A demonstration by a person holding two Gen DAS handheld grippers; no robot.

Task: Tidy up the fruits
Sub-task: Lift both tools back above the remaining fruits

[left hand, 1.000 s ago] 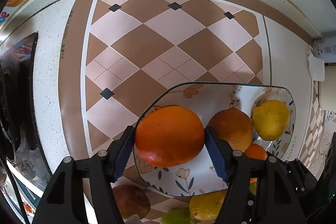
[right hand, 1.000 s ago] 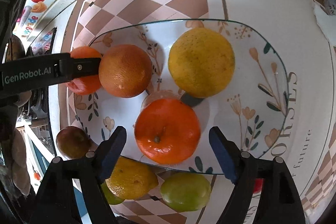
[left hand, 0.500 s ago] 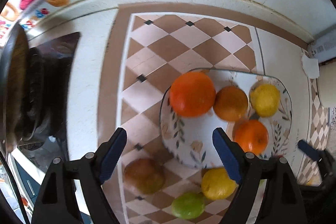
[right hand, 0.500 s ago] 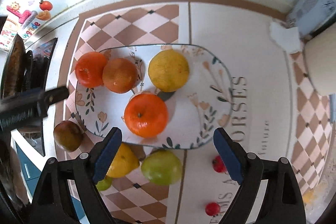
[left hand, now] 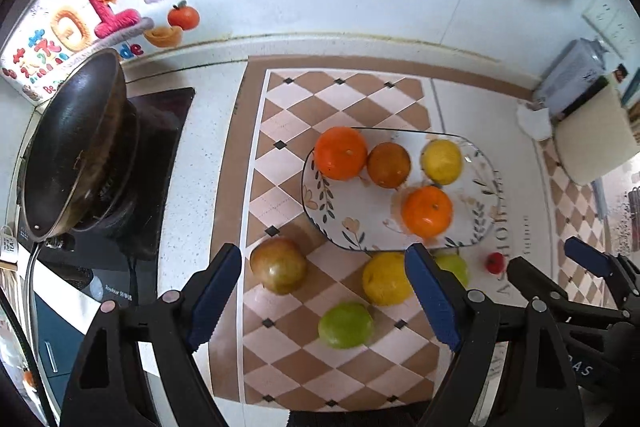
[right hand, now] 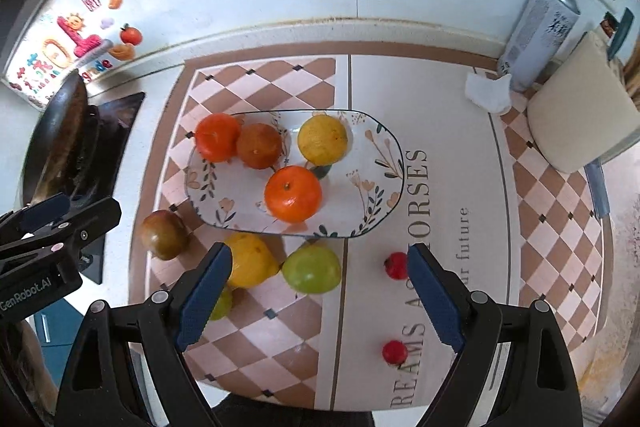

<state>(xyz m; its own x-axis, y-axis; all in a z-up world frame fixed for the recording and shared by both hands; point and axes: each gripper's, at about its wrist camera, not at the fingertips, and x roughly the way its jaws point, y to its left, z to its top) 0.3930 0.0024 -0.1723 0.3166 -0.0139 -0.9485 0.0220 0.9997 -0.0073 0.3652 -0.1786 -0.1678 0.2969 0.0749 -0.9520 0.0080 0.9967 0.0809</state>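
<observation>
Right now my left gripper point(left hand: 323, 295) hangs high over the counter with its jaws spread wide and nothing between them, and my right gripper point(right hand: 320, 297) is the same, wide and empty. Straight below the left one, the brownish fruit point(left hand: 279, 265) sits at about 11 o'clock from the gap, a green fruit point(left hand: 345, 324) at about 5 o'clock, and a yellow fruit point(left hand: 386, 278) toward 2 o'clock, all loose on the checked mat point(left hand: 288, 163). Farther out at 12 to 1 o'clock lies the floral plate point(left hand: 476, 227), carrying two oranges, a darker orange and a yellow fruit. By my reckoning the next step is to collect a loose fruit, and the brownish one is nearest my left fingers. I would drop straight down, centre it between the pads, close gently so it does not squirt sideways, then set it in the bare near part of the plate. Two small red fruits point(right hand: 396, 265) lie near the right gripper; they would need a narrow, careful pinch.
</observation>
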